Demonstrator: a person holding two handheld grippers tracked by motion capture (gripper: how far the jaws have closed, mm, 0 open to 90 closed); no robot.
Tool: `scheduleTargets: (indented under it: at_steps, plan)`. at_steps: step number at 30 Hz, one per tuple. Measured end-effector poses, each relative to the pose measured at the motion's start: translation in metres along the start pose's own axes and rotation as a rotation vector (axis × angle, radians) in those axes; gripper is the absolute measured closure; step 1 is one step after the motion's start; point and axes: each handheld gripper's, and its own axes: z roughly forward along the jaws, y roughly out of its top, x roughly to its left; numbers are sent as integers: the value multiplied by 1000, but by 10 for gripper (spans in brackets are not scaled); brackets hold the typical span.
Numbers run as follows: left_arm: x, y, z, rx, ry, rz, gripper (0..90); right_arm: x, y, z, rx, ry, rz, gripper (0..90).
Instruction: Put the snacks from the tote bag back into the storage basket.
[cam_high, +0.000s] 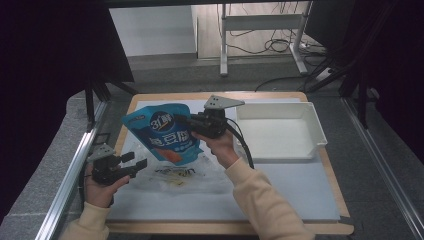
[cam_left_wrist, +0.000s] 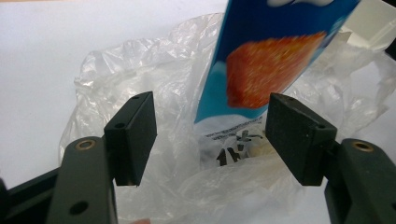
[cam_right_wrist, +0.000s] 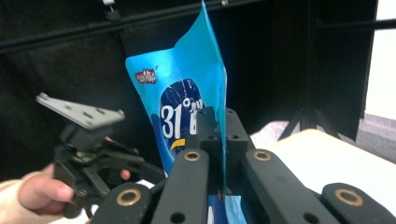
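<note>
A blue snack pouch with white print and an orange picture hangs above the white mat, held by its right edge. My right gripper is shut on that edge; in the right gripper view its jaws pinch the pouch at my right gripper. Below the pouch lies a crumpled clear plastic bag with dark lettering. My left gripper is open at the bag's left side. In the left gripper view its jaws stand wide apart before the bag, with the pouch's lower end hanging over it.
A white rectangular tray stands at the right of the mat. The wooden table's edge runs around the mat. Black curtains and metal frame rails flank the table.
</note>
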Motion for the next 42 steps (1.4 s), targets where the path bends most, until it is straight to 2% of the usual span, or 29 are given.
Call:
scheduleTargets:
  at_steps: [3, 6, 13, 19, 29, 42]
  plan:
    - [0, 0, 0, 3, -2, 4, 338, 3, 5, -3, -11, -4, -6, 890]
    - [-1, 1, 1, 6, -1, 10, 338, 7, 19, -10, -31, 0, -10, 890]
    - [-1, 0, 1, 10, 2, 3, 336, 13, 37, -23, -50, 5, -25, 890]
    - [0, 1, 1, 5, -3, 7, 332, 16, 55, -41, -70, -27, -51, 890]
    - [2, -1, 3, 14, 2, -5, 332, 4, 72, -74, -112, -92, -59, 890]
    - [3, -3, 9, 32, 1, -7, 331, -22, 72, -112, -138, -166, -42, 890]
